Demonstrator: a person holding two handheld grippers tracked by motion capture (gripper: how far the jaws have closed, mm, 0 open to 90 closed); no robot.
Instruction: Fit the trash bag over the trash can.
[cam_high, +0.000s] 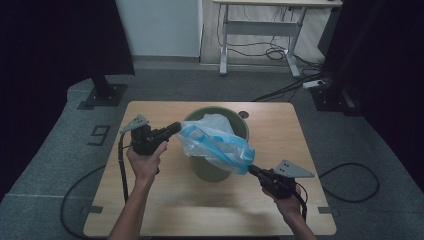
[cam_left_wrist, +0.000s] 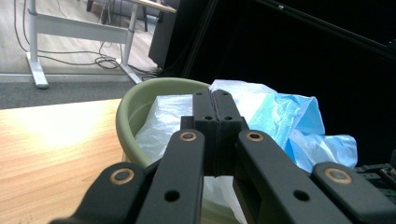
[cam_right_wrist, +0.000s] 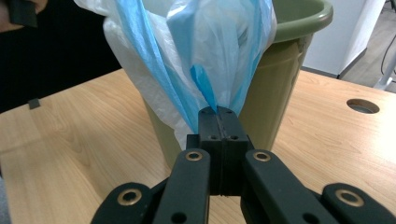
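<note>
Both grippers, left (cam_high: 176, 128) and right (cam_high: 251, 170), are clamped on the bag (cam_high: 216, 141); spread its mouth evenly over the bin (cam_high: 210, 170) rim without tearing.

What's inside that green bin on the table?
Part of a blue-and-white plastic bag hangs into the green bin, stretched over its rim between the left gripper and the right gripper. The plastic covers the bin's inside, so anything underneath stays hidden.

We see thin, crinkled, glossy blue-and-white plastic bag (cam_high: 215, 142) film in a smooth matt green plastic bin (cam_right_wrist: 285, 70), standing on a satin wood-grain table (cam_high: 165, 200).
</note>
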